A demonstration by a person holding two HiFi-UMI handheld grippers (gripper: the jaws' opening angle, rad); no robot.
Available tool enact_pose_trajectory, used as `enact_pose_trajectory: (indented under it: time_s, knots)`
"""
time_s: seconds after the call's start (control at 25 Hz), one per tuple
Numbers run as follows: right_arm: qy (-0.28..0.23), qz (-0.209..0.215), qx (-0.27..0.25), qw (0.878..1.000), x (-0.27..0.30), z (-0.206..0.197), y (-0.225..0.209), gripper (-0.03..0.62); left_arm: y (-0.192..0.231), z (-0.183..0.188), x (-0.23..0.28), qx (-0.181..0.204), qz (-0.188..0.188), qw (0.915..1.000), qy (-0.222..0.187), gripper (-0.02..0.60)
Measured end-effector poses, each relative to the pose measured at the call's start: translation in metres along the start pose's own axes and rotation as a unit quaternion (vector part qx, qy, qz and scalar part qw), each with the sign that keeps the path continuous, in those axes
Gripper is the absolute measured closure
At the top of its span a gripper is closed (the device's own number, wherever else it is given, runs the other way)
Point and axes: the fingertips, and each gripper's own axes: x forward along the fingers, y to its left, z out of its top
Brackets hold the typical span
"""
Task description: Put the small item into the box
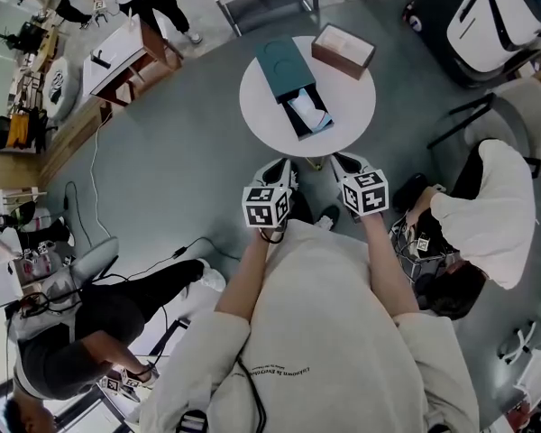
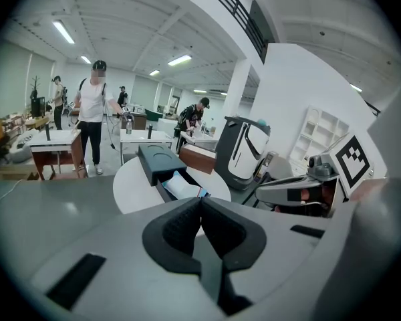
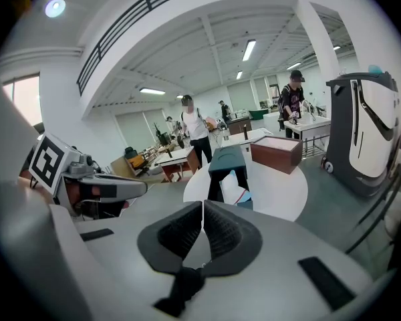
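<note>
My left claw (image 2: 201,199), right claw (image 3: 202,203): both pressed together, empty. Dark teal sliding box (image 1: 284,66), drawer open, upper centre on round white table (image 1: 260,108).

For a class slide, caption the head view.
Shut left gripper and right gripper face round white table bearing dark teal box.

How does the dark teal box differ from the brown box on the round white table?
Colour: the dark teal box is dark all over; the brown box has brown sides and a pale top. State: the dark teal box has its tray pulled out, showing a white and blue item; the brown box shows no contents. Both are rectangular and rest on the table.
</note>
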Motion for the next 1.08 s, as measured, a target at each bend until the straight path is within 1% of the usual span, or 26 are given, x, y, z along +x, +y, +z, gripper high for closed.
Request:
enact_pose_trajectory:
  time_s: [0.2, 0.4, 0.6, 0.8, 1.08]
  knots:
    - [0.019, -0.003, -0.016, 1.000, 0.003, -0.004, 0.002, 0.557, -0.001, 0.003, 0.002, 0.006, -0.008, 0.9999, -0.001, 0.561]
    - [0.013, -0.006, -0.020, 1.000, 0.001, -0.003, 0.003, 0.557, -0.004, 0.001, 0.004, 0.009, -0.014, 0.9999, 0.003, 0.561]
    - [0.019, -0.008, -0.028, 0.999, -0.001, -0.001, 0.002, 0.557, -0.007, 0.004, 0.006, 0.009, -0.018, 0.9998, 0.004, 0.561]
    - [0.015, -0.008, -0.038, 0.999, -0.002, 0.003, 0.004, 0.557, -0.012, 0.008, 0.009, 0.020, -0.025, 0.9995, 0.002, 0.561]
    - [0.008, -0.008, -0.046, 0.999, -0.007, 0.007, 0.003, 0.557, -0.015, 0.004, 0.012, 0.019, -0.026, 0.9994, 0.009, 0.561]
